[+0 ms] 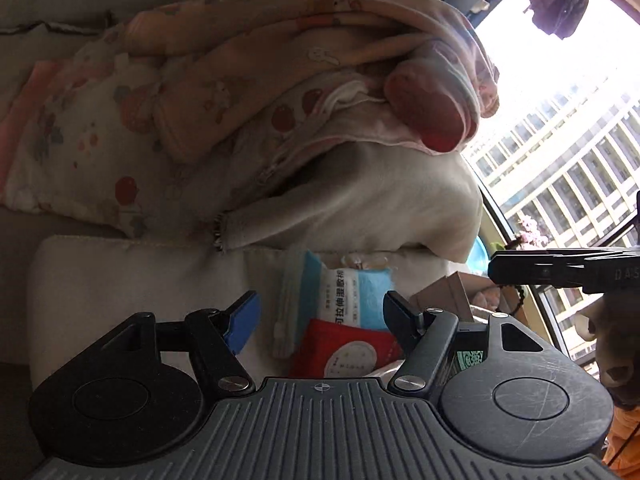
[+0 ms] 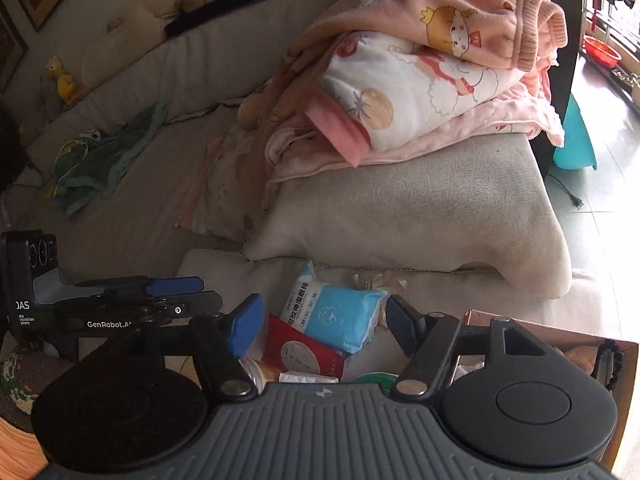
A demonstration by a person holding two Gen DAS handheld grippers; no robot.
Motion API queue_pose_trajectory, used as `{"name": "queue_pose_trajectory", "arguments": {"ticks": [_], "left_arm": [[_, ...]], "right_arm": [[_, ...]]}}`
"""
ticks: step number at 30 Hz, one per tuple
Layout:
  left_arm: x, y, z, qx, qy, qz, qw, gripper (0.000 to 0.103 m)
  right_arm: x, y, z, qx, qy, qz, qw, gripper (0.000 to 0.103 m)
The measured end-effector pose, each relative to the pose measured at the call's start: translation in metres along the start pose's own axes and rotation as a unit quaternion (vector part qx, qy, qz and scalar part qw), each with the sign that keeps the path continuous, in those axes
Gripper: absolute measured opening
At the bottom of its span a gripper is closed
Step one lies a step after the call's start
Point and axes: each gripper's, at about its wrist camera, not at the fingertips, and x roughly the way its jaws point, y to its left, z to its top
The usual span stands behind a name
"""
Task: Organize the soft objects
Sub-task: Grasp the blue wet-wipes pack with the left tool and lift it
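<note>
A pile of pink and white printed clothes (image 2: 420,76) lies on a grey cushion (image 2: 420,216) on the sofa; the pile (image 1: 248,92) and the cushion (image 1: 360,208) also show in the left wrist view. A blue soft packet (image 2: 336,316) and a red packet (image 2: 300,350) lie at the sofa's front edge, both also in the left wrist view, blue (image 1: 340,292) and red (image 1: 344,352). My left gripper (image 1: 320,316) is open and empty, just short of the packets. My right gripper (image 2: 324,320) is open, its jaws either side of the blue packet, not closed on it.
A green cloth (image 2: 100,160) lies on the sofa seat at left. A small yellow toy (image 2: 64,80) sits on the sofa back. A cardboard box (image 2: 560,340) stands at right. A teal bin (image 2: 576,148) is on the floor past the sofa end.
</note>
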Motion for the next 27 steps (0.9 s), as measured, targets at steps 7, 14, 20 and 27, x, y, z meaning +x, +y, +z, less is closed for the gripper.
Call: {"name": "queue_pose_trajectory", "arguments": {"ticks": [7,14,20,27], "left_arm": [[0.046,0.012,-0.001,0.001,0.048,-0.045,0.9979,0.073],[0.081,0.006,0.022,0.02,0.086,-0.025,0.9958,0.073],[0.11,-0.047,0.047,0.127,0.149,0.064,0.9786,0.077],[0.125,-0.125,0.05,0.254,0.192,0.15,0.9362,0.069]], "right_arm": [[0.068,-0.016,0.001,0.017,0.055,-0.007,0.998,0.067],[0.1,-0.041,0.011,0.064,0.075,-0.011,0.995,0.027],[0.09,-0.056,0.008,0.046,0.056,-0.02,0.997,0.027],[0.041,-0.075,0.0,0.015,-0.019,-0.034,0.999,0.027]]}}
